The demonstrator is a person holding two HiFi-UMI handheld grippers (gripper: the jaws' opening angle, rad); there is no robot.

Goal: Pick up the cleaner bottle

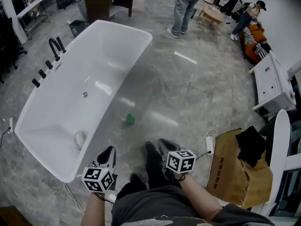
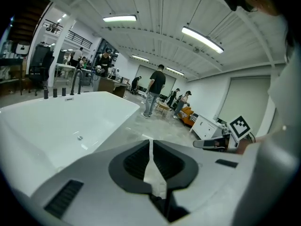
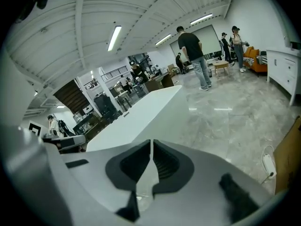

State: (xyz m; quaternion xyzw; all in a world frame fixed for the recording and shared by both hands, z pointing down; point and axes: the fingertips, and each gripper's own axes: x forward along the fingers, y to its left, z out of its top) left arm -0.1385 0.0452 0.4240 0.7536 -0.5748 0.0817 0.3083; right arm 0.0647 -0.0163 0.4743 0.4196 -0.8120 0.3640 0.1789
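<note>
A small green-topped bottle point(image 1: 130, 119) stands on the grey floor right beside the white bathtub point(image 1: 56, 112), ahead of both grippers. My left gripper point(image 1: 107, 155) hovers low by the tub's near corner, jaws shut and empty. About a hand's width to its right, my right gripper point(image 1: 165, 147) is also shut with nothing in it. In the left gripper view the left gripper point(image 2: 150, 142) points past the bathtub point(image 2: 56, 121), and the bottle is hidden. The right gripper view shows the right gripper point(image 3: 151, 142) and the bathtub point(image 3: 141, 112) rim, no bottle.
Black taps point(image 1: 56, 46) line the tub's far left rim, and a pale round thing point(image 1: 81, 138) lies inside. A cardboard box point(image 1: 235, 168), a white plug point(image 1: 209, 144) and a white cabinet point(image 1: 273, 84) are at the right. People point(image 1: 183, 8) stand at the back.
</note>
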